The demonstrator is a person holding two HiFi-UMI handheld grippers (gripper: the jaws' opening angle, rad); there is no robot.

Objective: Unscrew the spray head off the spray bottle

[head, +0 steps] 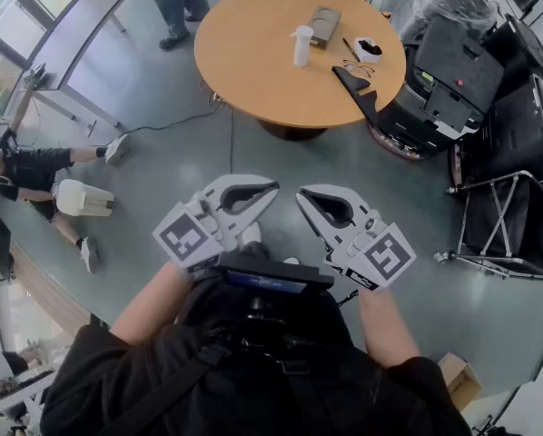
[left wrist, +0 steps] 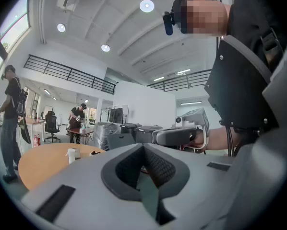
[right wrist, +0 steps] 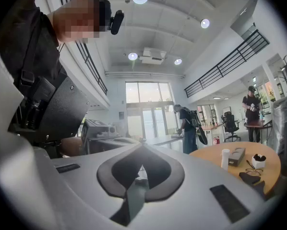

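- Grippers come nearest, well short of the round table (head: 253,71): left gripper (head: 270,189) and right gripper (head: 302,195) side by side in front of the person's chest, tips near each other
- Jaws of both are closed together, nothing between them
- Spray bottle (head: 301,45) stands upright on the table's far half, well apart from both grippers
- Flat box (head: 324,26) lies just beyond the bottle; black cloth (head: 360,91) hangs over the table's right edge

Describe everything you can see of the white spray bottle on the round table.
The spray bottle is small, white and opaque, and looks like plastic, with its spray head still on top. It stands upright near the middle of the round wooden table, close beside a flat grey box. Whether the two touch cannot be told. Only the tabletop clearly touches it.
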